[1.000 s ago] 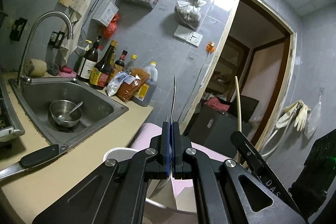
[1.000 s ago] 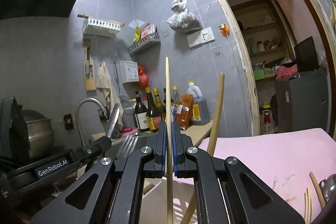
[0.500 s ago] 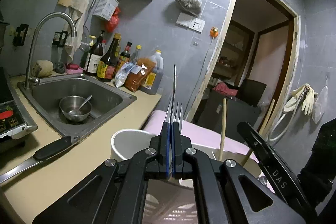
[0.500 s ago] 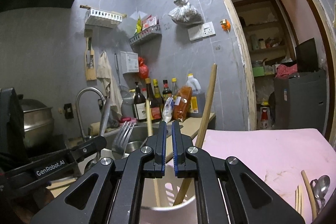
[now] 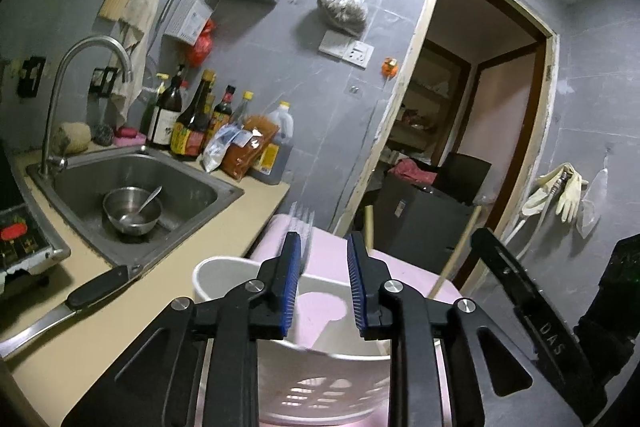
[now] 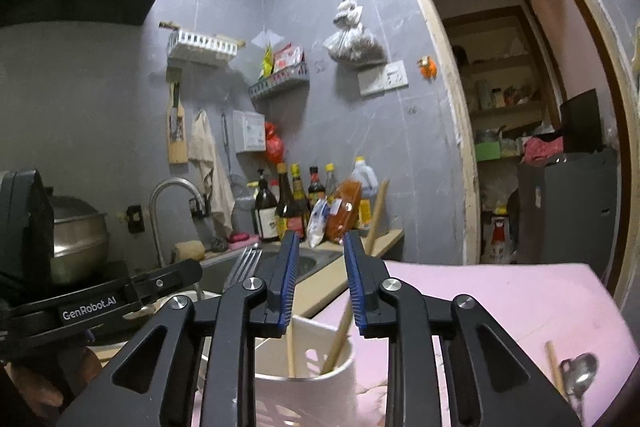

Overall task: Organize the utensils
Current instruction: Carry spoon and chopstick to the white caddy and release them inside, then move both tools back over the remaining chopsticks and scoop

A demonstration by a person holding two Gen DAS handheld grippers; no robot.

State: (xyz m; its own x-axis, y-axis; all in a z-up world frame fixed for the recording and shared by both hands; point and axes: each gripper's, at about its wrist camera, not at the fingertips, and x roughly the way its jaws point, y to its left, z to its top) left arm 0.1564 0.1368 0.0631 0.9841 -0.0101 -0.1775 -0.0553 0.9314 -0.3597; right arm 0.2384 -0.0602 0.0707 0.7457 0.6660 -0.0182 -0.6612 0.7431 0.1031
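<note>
A: What sits on the desk (image 5: pixel 100 355) by the white holder (image 5: pixel 224 275)?

B: The sink (image 5: pixel 192 183) lies to the holder's left with a bowl in it, and a black-handled knife (image 5: pixel 96 291) lies between the two. The pink mat (image 6: pixel 500 299) spreads to its right.

A: And the tongs?

B: Both are released now. A second ago the left tongs (image 5: pixel 322 285) were clenched on the fork (image 6: pixel 242 265) and the right tongs (image 6: pixel 320 283) on a wooden chopstick (image 6: pixel 290 351); both pairs have since spread wide and grasp nothing.

A: So the pieces went in?

B: Yes: the fork stands in the holder, tines up (blurred in the left view), and two chopsticks lean inside it. A spoon (image 6: pixel 578 373) and more chopsticks lie on the mat right of the holder, probably next.
</note>
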